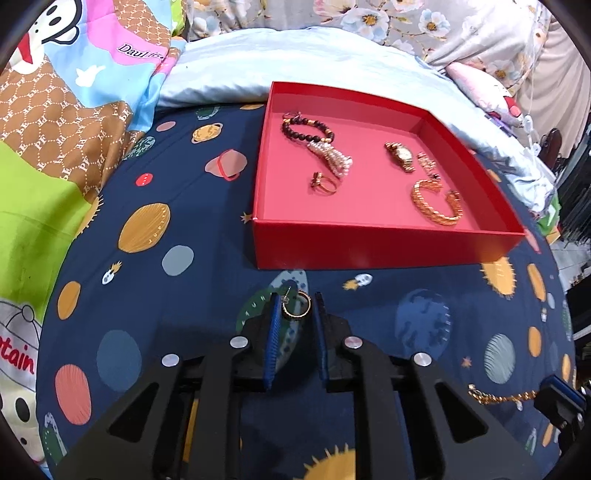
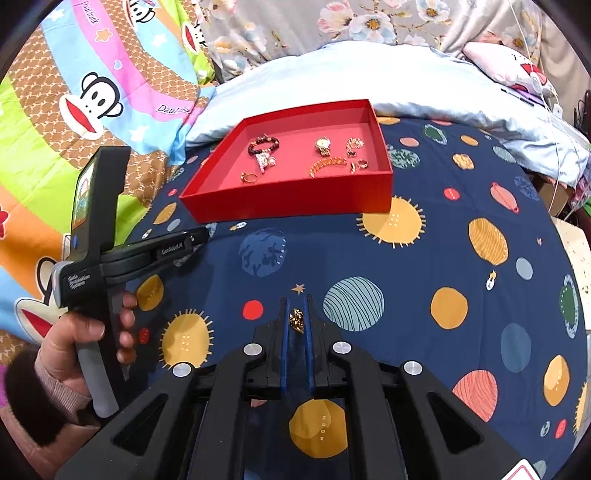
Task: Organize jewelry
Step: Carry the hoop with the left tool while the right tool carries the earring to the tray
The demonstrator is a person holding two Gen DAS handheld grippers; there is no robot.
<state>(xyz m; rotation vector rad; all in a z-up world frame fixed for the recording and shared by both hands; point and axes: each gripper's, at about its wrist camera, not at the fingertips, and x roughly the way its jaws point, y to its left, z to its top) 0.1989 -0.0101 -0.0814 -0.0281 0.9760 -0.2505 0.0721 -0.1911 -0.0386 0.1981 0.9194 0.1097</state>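
A red tray [image 1: 369, 247] lies on the space-print sheet and holds a dark bead bracelet [image 1: 306, 127], pearls [image 1: 332, 157], a ring [image 1: 325, 184], a gold watch [image 1: 400, 155] and a gold cuff [image 1: 437, 203]. My left gripper [image 1: 296, 306] stands just before the tray with its jaws around a gold hoop earring [image 1: 296, 305], touching it on both sides. My right gripper [image 2: 296, 319] is shut on a gold chain [image 2: 297, 320], low over the sheet. That chain [image 1: 502, 397] trails from the right gripper's tip at the left view's right edge. The tray [image 2: 295, 195] shows ahead in the right view.
A cartoon monkey quilt [image 2: 92, 103] lies bunched at the left, a pale blue pillow [image 1: 240, 74] behind the tray, and floral bedding [image 2: 369, 22] at the back. The left hand-held gripper body [image 2: 107, 258] stands at the left of the right view.
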